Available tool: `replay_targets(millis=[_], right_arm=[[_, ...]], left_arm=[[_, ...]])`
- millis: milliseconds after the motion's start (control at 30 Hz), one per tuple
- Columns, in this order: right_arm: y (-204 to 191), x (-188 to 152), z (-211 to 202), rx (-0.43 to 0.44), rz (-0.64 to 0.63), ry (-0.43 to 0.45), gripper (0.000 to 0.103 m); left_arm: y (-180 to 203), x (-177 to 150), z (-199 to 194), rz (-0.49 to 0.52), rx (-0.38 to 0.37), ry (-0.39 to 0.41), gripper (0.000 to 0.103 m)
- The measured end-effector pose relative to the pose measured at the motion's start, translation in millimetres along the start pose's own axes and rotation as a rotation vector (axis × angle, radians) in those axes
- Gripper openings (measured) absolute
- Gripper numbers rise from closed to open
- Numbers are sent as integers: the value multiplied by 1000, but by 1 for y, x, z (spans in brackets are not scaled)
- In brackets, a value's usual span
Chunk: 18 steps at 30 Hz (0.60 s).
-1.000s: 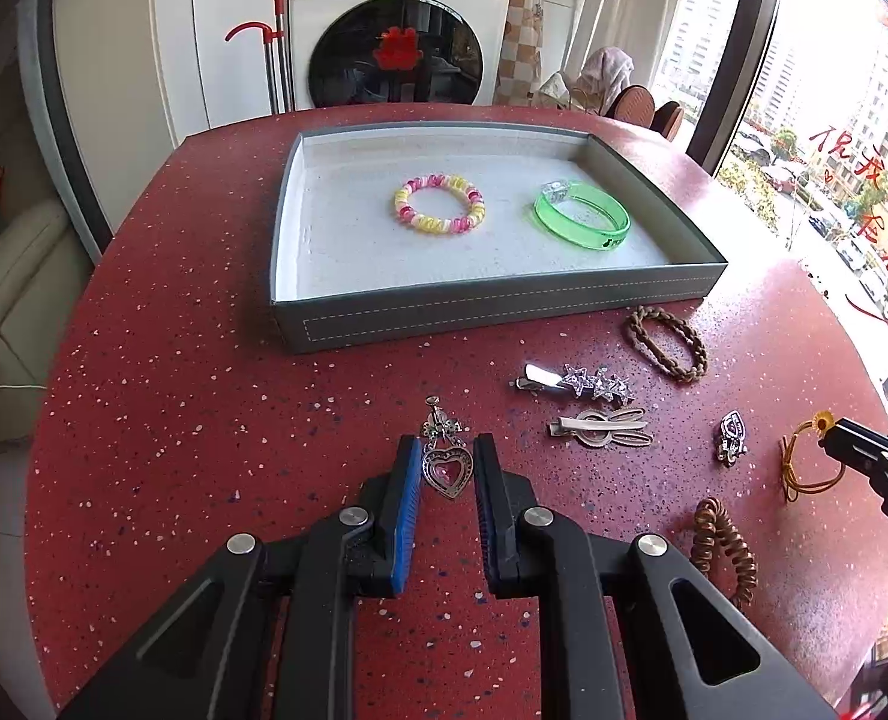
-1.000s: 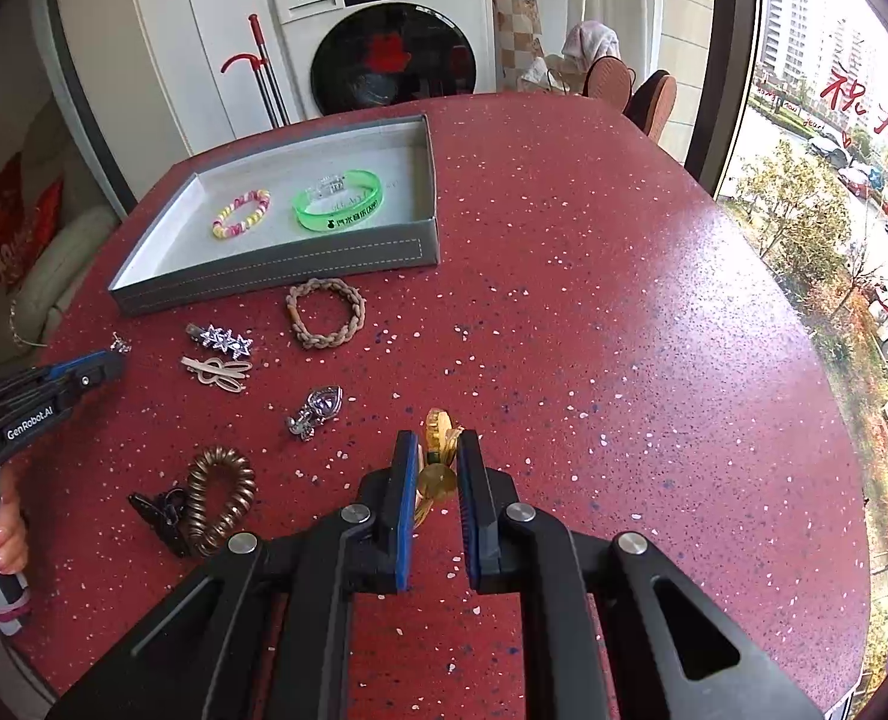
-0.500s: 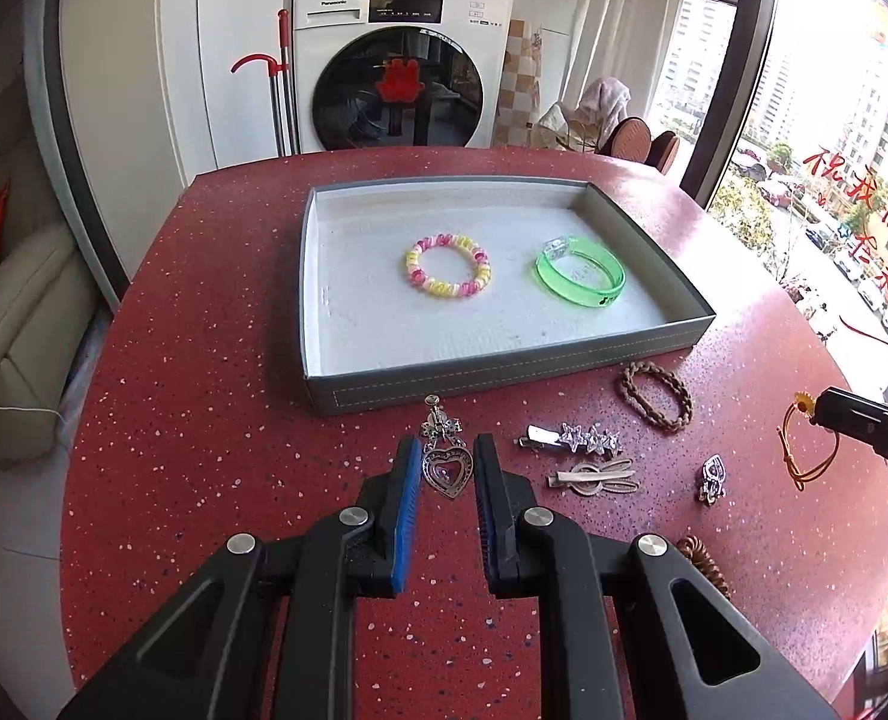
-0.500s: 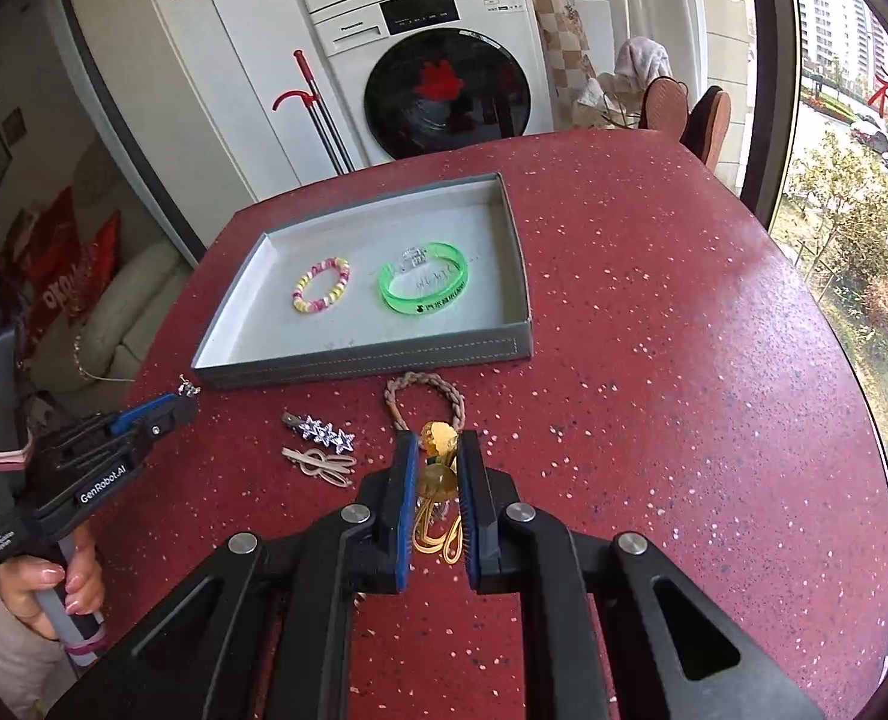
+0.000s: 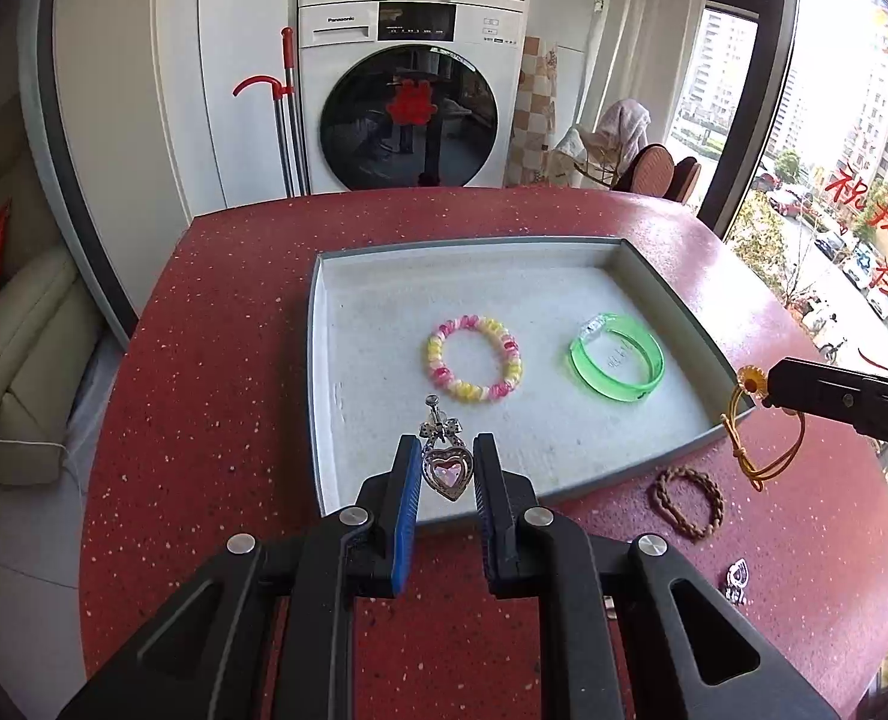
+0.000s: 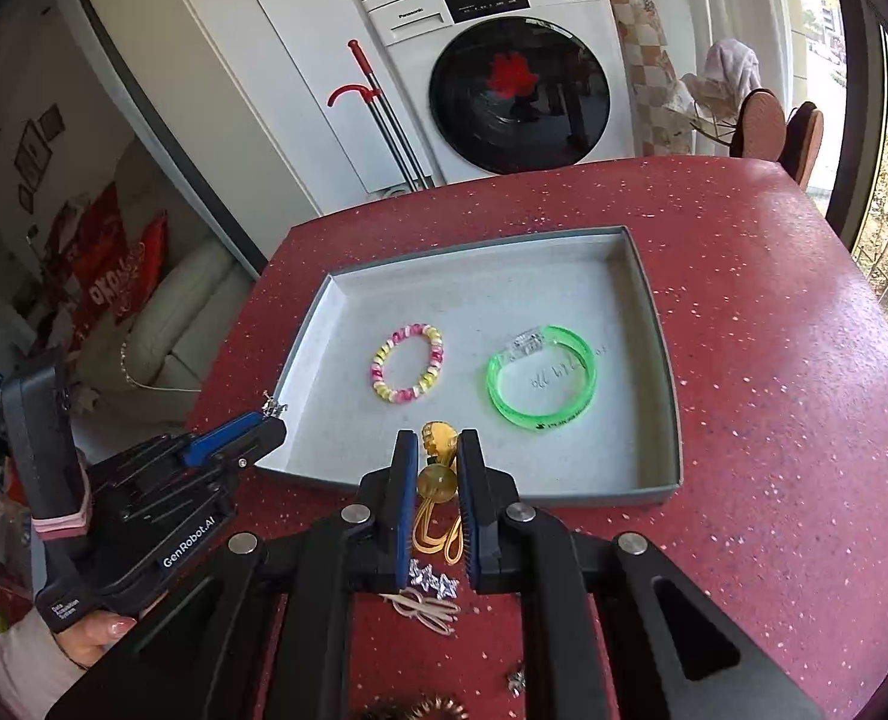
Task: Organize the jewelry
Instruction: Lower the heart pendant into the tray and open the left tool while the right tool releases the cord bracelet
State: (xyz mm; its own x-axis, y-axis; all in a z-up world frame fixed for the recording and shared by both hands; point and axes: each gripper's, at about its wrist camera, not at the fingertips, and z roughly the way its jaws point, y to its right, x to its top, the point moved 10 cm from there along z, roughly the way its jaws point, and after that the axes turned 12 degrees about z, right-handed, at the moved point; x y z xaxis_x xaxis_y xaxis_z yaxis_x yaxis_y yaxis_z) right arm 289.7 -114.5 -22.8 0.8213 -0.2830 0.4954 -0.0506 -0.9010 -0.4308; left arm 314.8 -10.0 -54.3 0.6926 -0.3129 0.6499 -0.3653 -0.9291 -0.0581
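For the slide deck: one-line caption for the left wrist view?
Left gripper carries a heart pendant over the grey tray; right gripper brings a yellow cord.

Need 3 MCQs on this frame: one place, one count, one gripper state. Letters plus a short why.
1. Where does the braided brown bracelet lie?
A. in the tray
B. on the red table outside the tray
C. in the left gripper

2. How many bracelets lie in the grey tray?
A. two
B. three
C. none

3. What does the left gripper hold?
A. nothing
B. a green bangle
C. a heart pendant

Answers:
1 B: it rests on the table just past the tray's near wall.
2 A: only the pink-yellow beaded bracelet and the green bangle lie inside.
3 C: the heart pendant sits clamped between its fingers.
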Motion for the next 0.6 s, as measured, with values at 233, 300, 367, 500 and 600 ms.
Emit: replay_targets(millis=[233,300,367,500,600], right_arm=[[2,3,65,5,26,-94,14],[8,0,81,3,49,-130,14],[16,-2,93,-3,74,-152,14],[33,2,106,-42,84,-153,14],[45,8,110,-99,64,-131,14]], left_arm=[[-7,12,38,11,2,-56,35],[-5,11,49,17,-13,-83,35],[-3,11,61,38,-11,-106,35],[0,7,81,62,-11,-150,35],[-2,6,92,71,12,-168,35]])
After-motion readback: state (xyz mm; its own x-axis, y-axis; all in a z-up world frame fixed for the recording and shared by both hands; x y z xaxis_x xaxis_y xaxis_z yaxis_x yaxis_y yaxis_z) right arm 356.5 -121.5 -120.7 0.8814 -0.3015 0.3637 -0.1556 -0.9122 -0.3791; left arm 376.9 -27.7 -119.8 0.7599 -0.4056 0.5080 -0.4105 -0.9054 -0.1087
